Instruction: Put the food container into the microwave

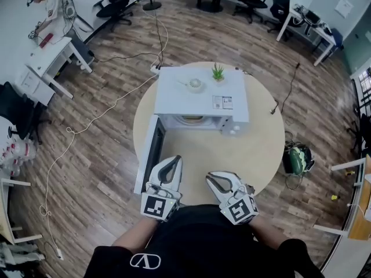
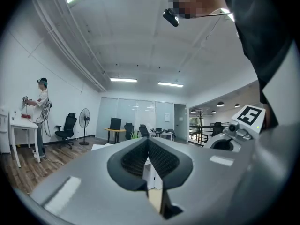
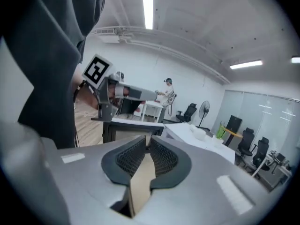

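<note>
The food container (image 1: 189,120) sits inside the microwave (image 1: 200,91), a pale round shape just visible in the open cavity at the middle of the head view. The microwave door (image 1: 149,155) hangs open toward the lower left. The microwave stands on a round table (image 1: 264,149), and a small green plant (image 1: 217,72) rests on its top.

Both grippers are low in the head view, below the microwave and close to the person's body, well apart from the container. The left gripper (image 1: 172,162) lies just beside the bottom of the open door. Its own view shows its jaws closed tip to tip with nothing between them. The right gripper (image 1: 213,180) is to the right of it. Its jaws stand only a thin slit apart and are also empty, touching nothing.
</note>
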